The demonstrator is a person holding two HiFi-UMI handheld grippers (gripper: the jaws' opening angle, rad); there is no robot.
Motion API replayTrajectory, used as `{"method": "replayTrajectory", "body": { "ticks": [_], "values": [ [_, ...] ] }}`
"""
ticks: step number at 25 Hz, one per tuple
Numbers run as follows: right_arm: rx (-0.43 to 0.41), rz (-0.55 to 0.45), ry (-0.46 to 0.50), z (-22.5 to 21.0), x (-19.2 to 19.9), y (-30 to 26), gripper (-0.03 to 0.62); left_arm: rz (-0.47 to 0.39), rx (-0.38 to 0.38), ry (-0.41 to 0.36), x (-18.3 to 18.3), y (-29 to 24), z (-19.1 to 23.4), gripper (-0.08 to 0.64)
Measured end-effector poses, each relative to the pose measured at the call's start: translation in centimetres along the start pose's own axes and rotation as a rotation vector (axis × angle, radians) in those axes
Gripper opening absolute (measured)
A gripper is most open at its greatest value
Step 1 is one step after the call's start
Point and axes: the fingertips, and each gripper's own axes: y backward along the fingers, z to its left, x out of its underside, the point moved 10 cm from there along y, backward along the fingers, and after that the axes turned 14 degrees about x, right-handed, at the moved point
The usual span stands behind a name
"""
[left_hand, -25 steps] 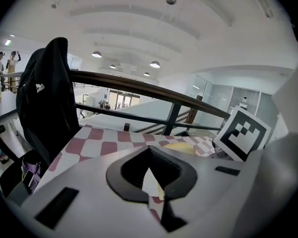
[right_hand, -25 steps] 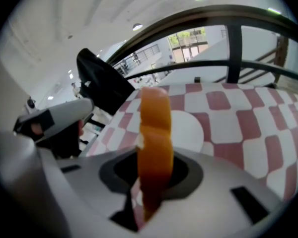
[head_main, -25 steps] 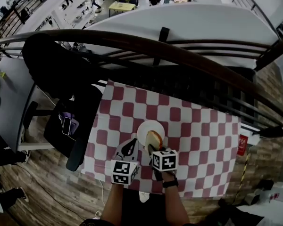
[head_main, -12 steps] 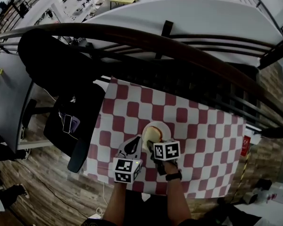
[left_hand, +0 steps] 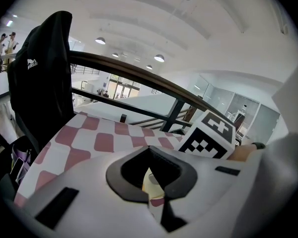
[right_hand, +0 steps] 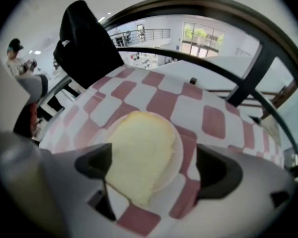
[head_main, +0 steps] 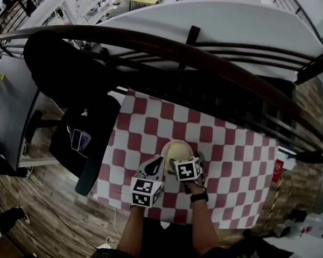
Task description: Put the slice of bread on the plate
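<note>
A pale slice of bread (right_hand: 139,157) lies on the small white plate (right_hand: 177,145), its near corner hanging over the rim. My right gripper (right_hand: 154,170) hovers over it with its jaws opening wide. The bread sits between them close to the left pad (right_hand: 97,165), and the right pad stands apart from it. In the head view the bread (head_main: 177,149) and plate (head_main: 166,150) sit on the red-and-white checked cloth (head_main: 237,160), just beyond the right gripper (head_main: 186,160). My left gripper (head_main: 156,164) rests beside the plate, shut and empty; in its own view the left gripper (left_hand: 151,202) shows its tips meeting.
A black chair (head_main: 70,79) draped with a dark jacket stands left of the table. A dark railing (head_main: 204,50) runs along the table's far side. A small red object (head_main: 275,171) sits at the cloth's right edge.
The right gripper has sunk toward the plate and its jaws have spread, letting go of the bread, which now lies flat on the plate. The left gripper has hardly moved.
</note>
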Motion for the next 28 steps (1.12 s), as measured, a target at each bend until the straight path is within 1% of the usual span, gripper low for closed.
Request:
{"method": "replayTrajectory", "body": {
  "ticks": [1, 2, 5, 7, 10, 11, 13, 14, 15, 16, 17, 18, 20, 23, 25, 28],
  "values": [
    [0.027, -0.009, 0.004, -0.5, 0.2, 0.1, 0.518, 0.001, 0.002, -0.007, -0.2, -0.2, -0.2, 0.018],
    [0.029, -0.015, -0.011, -1.0, 0.3, 0.3, 0.518, 0.001, 0.002, -0.015, -0.4, -0.4, -0.4, 0.018],
    [-0.014, -0.058, -0.088, -2.0, 0.6, 1.8, 0.517, -0.003, -0.002, -0.035, -1.3, -0.6, -1.1, 0.018],
    [-0.023, -0.125, -0.118, -2.7, 0.7, 3.2, 0.517, -0.014, -0.003, -0.056, -2.1, -0.7, -1.8, 0.018],
    [-0.06, -0.204, -0.125, -3.4, 1.4, 6.3, 0.511, -0.031, -0.01, -0.092, -3.4, -0.1, -3.6, 0.018],
    [-0.068, -0.233, -0.127, -3.7, 1.1, 7.3, 0.507, -0.044, -0.013, -0.109, -4.1, 0.0, -4.1, 0.018],
    [-0.06, -0.32, -0.139, -4.8, -0.6, 9.2, 0.487, -0.087, -0.014, -0.156, -6.3, -0.3, -4.6, 0.018],
    [-0.054, -0.366, -0.152, -5.4, -1.5, 10.4, 0.459, -0.109, -0.011, -0.18, -7.4, -0.4, -5.0, 0.018],
    [-0.049, -0.413, -0.169, -6.0, -2.2, 11.7, 0.376, -0.127, -0.008, -0.203, -8.3, -0.4, -5.5, 0.018],
    [-0.045, -0.461, -0.182, -6.6, -2.6, 13.2, 0.251, -0.141, -0.004, -0.226, -9.0, -0.3, -6.2, 0.018],
    [-0.046, -0.511, -0.183, -7.0, -3.0, 14.6, 0.172, -0.152, -0.003, -0.247, -9.7, -0.1, -6.9, 0.018],
    [-0.054, -0.56, -0.171, -7.4, -3.4, 15.9, 0.135, -0.162, -0.003, -0.263, -10.3, 0.1, -7.6, 0.018],
    [-0.085, -0.657, -0.142, -7.9, -4.2, 18.7, 0.081, -0.189, -0.008, -0.272, -11.9, 0.4, -8.8, 0.018],
    [-0.122, -0.814, -0.16, -8.7, -4.6, 23.2, 0.022, -0.255, -0.007, -0.294, -14.7, 1.3, -11.3, 0.018],
    [-0.121, -0.909, -0.175, -9.1, -4.6, 26.0, 0.015, -0.31, -0.002, -0.328, -16.5, 2.3, -12.9, 0.018],
    [-0.075, -1.023, -0.183, -9.7, -4.7, 29.6, 0.014, -0.378, -0.007, -0.389, -18.6, 3.6, -14.8, 0.018]
  ]
}}
